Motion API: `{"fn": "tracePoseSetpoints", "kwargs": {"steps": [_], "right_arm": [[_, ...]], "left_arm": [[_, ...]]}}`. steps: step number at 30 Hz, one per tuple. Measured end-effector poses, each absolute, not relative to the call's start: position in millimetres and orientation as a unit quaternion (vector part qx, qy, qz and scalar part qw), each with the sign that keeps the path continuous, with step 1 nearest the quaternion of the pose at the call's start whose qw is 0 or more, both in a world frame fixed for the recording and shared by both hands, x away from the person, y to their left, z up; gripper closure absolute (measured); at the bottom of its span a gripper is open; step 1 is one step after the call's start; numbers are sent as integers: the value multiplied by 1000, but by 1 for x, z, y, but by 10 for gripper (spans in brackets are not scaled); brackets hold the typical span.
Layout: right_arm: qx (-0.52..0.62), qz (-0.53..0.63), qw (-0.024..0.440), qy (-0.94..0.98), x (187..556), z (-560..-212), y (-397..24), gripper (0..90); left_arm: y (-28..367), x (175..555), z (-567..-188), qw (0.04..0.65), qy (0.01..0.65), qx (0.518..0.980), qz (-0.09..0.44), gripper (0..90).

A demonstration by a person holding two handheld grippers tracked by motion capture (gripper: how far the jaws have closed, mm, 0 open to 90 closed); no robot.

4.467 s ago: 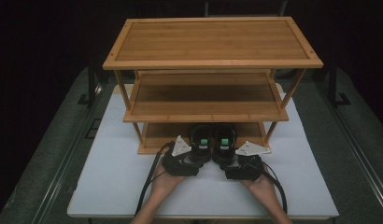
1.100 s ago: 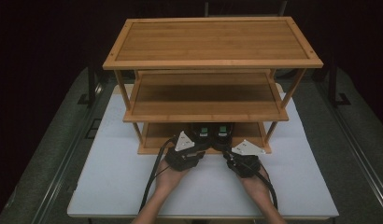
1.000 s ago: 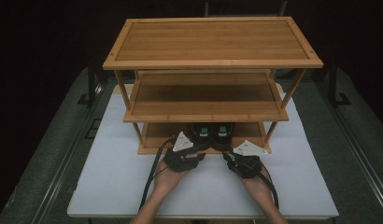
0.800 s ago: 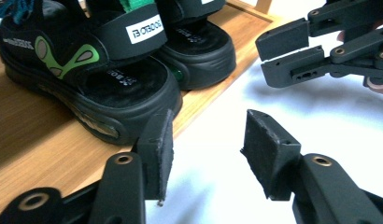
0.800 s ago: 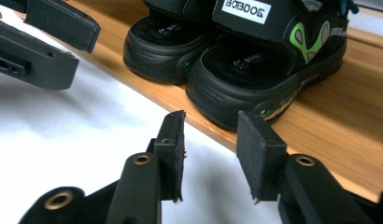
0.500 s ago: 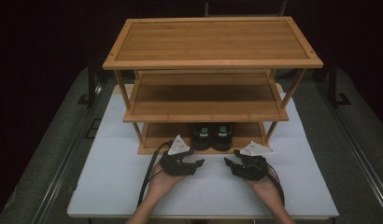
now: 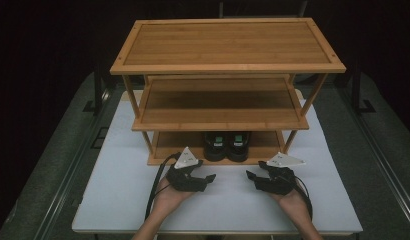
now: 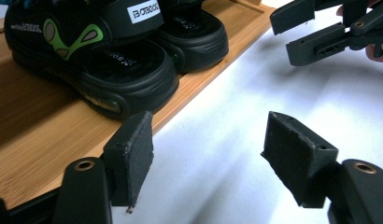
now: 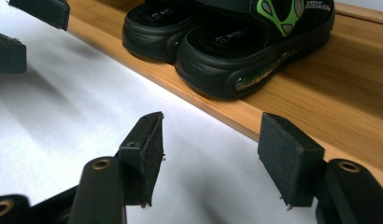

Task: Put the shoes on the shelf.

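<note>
Now, sandals [image 7: 225,146] on bottom shelf [image 7: 169,144], beyond both open claws.

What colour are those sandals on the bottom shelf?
The sandals are black with green and grey markings on the strap, clearest in the left gripper view.

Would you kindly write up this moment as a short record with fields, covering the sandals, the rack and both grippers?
sandals: black pair with green markings, side by side on the bottom shelf, heels toward the person
rack: three-tier wooden rack on a white table; top and middle shelves bare
left gripper: fingers apart, nothing between them, over the table in front of the rack
right gripper: fingers apart, nothing held, facing the left one
</note>
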State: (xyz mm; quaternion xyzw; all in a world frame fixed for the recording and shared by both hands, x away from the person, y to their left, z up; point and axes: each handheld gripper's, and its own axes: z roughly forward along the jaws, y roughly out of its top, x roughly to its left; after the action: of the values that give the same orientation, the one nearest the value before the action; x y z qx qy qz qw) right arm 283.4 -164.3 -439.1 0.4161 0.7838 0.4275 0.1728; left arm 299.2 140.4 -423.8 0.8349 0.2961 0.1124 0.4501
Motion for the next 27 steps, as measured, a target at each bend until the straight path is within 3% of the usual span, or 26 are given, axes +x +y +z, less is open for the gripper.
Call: {"fn": "tracePoseSetpoints", "kwargs": {"steps": [18,27], "right_arm": [[421,424,164,785,280,-443,-179,338],[419,423,165,786,278,-444,-184,323]], "left_arm": [[155,296,-429,445,312,832,115,198],[164,292,-428,448,312,829,117,181]]}}
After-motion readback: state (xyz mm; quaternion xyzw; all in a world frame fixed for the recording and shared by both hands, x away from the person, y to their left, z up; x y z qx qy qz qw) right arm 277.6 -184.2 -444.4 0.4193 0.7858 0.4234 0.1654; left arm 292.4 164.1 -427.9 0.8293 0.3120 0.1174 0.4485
